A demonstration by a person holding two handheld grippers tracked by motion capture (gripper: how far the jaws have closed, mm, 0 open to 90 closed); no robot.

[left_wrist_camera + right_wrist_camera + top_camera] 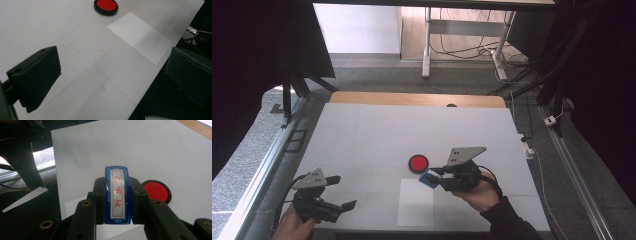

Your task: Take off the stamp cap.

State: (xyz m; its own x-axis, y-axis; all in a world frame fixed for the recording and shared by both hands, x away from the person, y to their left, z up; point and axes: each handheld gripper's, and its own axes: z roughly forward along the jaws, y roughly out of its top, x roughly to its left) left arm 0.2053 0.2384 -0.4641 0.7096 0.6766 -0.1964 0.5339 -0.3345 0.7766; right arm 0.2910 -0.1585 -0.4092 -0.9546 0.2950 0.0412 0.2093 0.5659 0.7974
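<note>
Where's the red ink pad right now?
In the high view the red ink pad lies right of the table's middle, just beyond the white paper sheet and left of the blue stamp in the right tongs.

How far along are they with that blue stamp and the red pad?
The blue stamp is already picked up, clamped in the right gripper beside the open red ink pad. The white paper sheet looks blank, so inking and stamping probably remain. The left gripper hangs open, holding nothing.

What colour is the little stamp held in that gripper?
The stamp is blue, with red characters on a white label; the right gripper view shows it best.
</note>
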